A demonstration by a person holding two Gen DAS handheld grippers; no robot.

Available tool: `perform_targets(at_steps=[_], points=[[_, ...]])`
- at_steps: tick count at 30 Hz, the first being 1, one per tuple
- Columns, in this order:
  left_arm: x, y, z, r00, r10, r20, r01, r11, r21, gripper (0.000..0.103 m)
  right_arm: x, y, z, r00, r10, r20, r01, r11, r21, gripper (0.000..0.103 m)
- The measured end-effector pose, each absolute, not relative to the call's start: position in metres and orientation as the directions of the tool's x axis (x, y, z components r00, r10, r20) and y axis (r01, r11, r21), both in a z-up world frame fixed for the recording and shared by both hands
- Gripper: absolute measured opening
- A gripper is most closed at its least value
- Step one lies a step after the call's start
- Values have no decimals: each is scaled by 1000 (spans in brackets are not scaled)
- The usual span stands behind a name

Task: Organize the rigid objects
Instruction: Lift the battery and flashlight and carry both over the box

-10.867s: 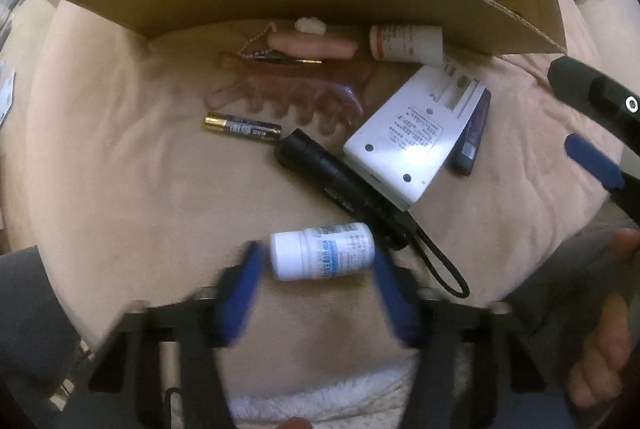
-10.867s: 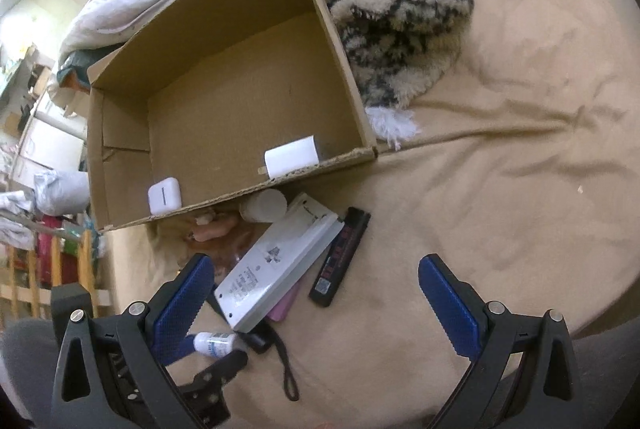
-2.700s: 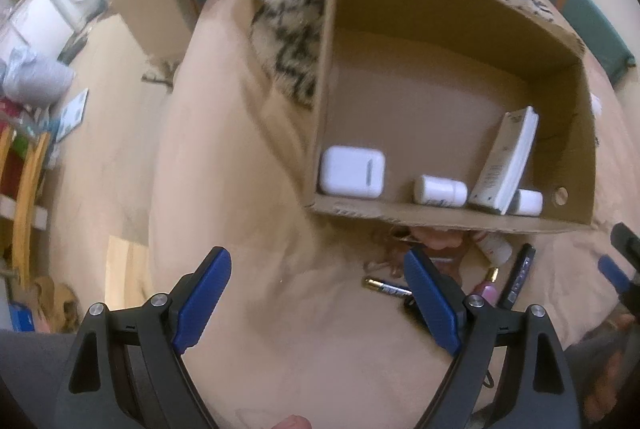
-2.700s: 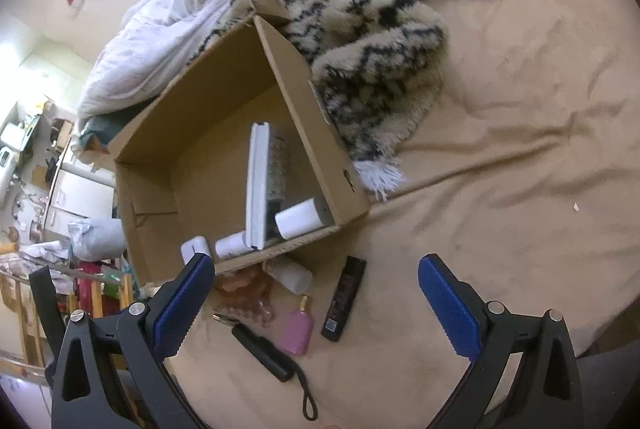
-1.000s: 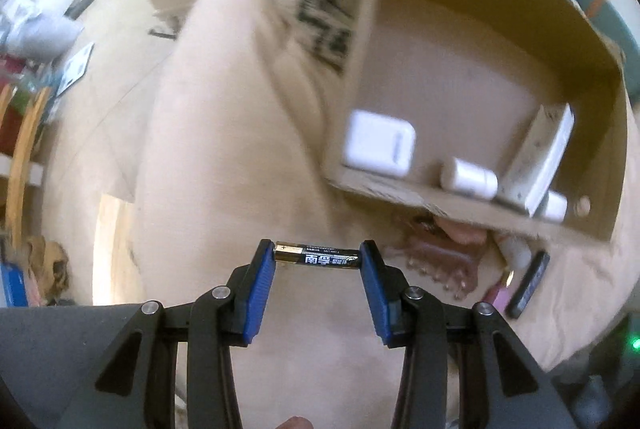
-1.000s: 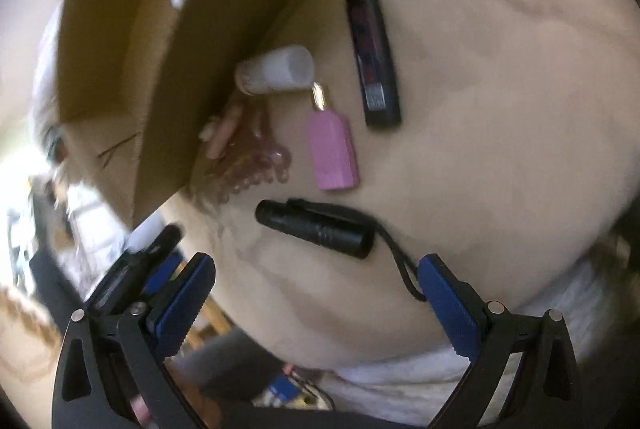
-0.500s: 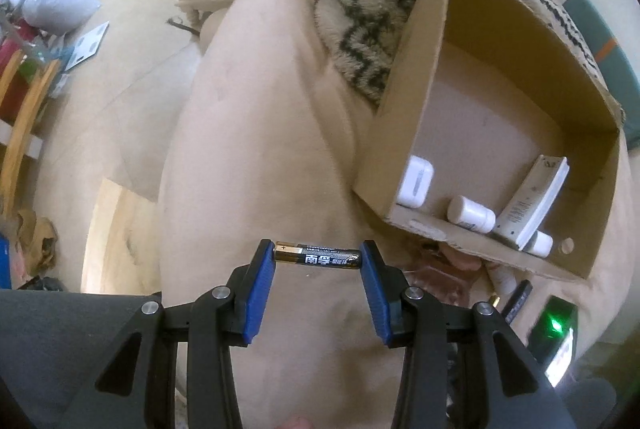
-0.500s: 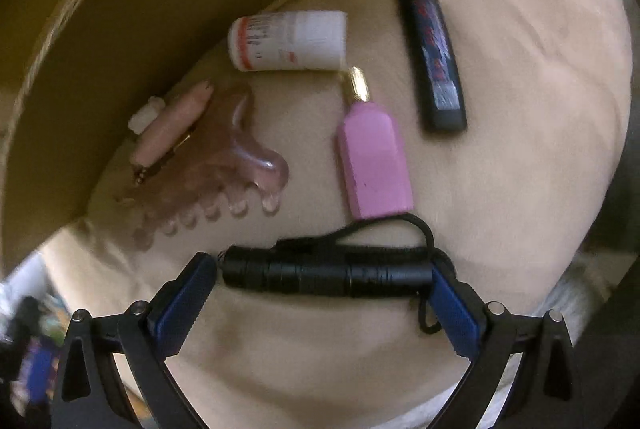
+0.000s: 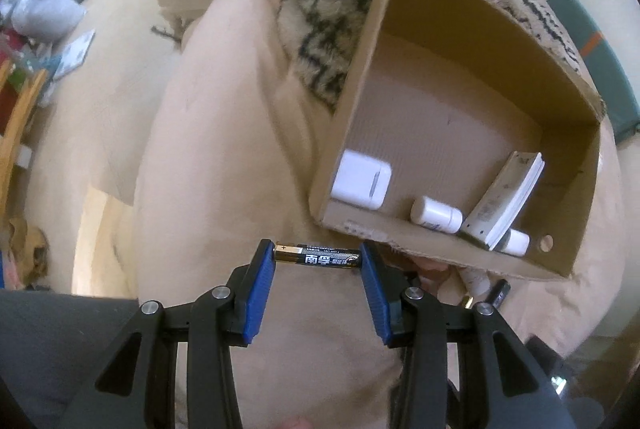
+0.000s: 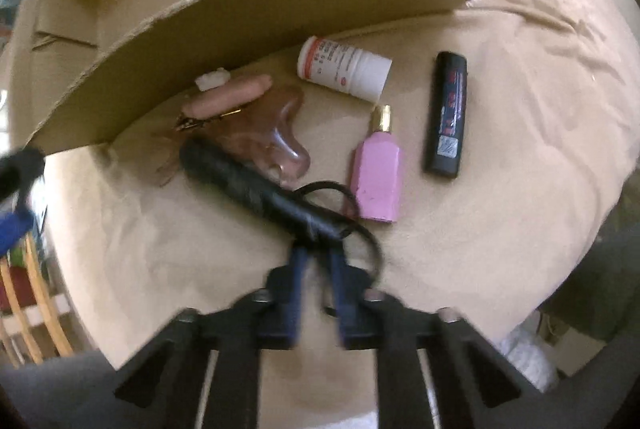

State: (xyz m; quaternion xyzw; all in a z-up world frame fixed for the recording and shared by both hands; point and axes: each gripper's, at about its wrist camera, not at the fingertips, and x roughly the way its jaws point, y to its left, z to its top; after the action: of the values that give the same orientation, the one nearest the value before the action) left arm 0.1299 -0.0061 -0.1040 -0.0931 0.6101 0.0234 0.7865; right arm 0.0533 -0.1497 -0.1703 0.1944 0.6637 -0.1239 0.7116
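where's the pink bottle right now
In the right wrist view the pink bottle lies on the beige cover right of centre, between the black flashlight and the black lighter, gold cap toward the white pill bottle.

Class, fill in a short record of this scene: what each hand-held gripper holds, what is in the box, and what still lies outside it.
left hand-held gripper: shut on battery
right hand-held gripper: shut on black flashlight
cardboard box contents: white case, small white bottle, white remote
outside the box: pink bottle, pill bottle, black lighter

Beige bed [image 10: 520, 133] under cardboard box [image 9: 440, 133], bottles.
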Motion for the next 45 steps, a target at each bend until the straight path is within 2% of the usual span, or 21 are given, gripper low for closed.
perform_targets(at_steps=[4, 13, 15, 18, 19, 20, 23, 27, 31, 35, 38, 39, 40, 45], points=[[130, -9, -104, 253, -74, -965, -153, 981, -115, 40, 43, -174, -177, 108, 214, -971, 458, 856, 240, 6], [128, 5, -107, 257, -54, -965, -192, 976, -105, 40, 31, -211, -182, 129, 395, -909, 517, 756, 402, 7], [128, 11, -107, 254, -60, -965, -206, 972, -115, 40, 30, -216, -186, 110, 428, -897, 545, 729, 415, 14], [129, 16, -110, 240, -72, -968, -225, 966, -128, 40, 32, -220, -183, 128, 441, -888, 573, 698, 429, 48], [129, 17, -110, 236, -76, -969, -232, 964, -132, 40, 33, -217, -177, 124, 399, -909, 572, 720, 393, 67], [129, 18, -111, 233, -78, -969, -238, 962, -135, 40, 35, -215, -172, 116, 357, -927, 569, 741, 356, 74], [130, 19, -111, 227, -88, -970, -260, 954, -148, 40, 48, -203, -165, 81, 245, -966, 556, 793, 248, 79], [132, 20, -111, 231, -79, -970, -283, 948, -144, 40, 88, -175, -170, 42, 217, -975, 537, 818, 205, 83], [134, 27, -113, 238, -26, -971, -297, 950, -98, 40, 109, -152, -169, 21, 139, -990, 510, 850, 130, 98], [131, 36, -119, 218, -11, -976, -308, 948, -79, 40, 115, -132, -177, 4, 38, -999, 469, 882, 36, 103], [130, 37, -123, 203, -11, -979, -310, 948, -75, 40, 112, -129, -173, 50, 16, -999, 442, 896, 37, 103], [130, 36, -123, 205, -5, -979, -308, 949, -70, 40, 111, -129, -170, 60, 19, -998, 429, 902, 44, 102], [131, 35, -122, 208, 0, -978, -305, 950, -65, 40, 95, -128, -170, 74, 16, -997, 408, 912, 45, 95], [130, 30, -122, 215, 22, -976, -293, 955, -44, 40, 71, -156, -137, 116, 84, -990, 331, 936, 118, 94]])
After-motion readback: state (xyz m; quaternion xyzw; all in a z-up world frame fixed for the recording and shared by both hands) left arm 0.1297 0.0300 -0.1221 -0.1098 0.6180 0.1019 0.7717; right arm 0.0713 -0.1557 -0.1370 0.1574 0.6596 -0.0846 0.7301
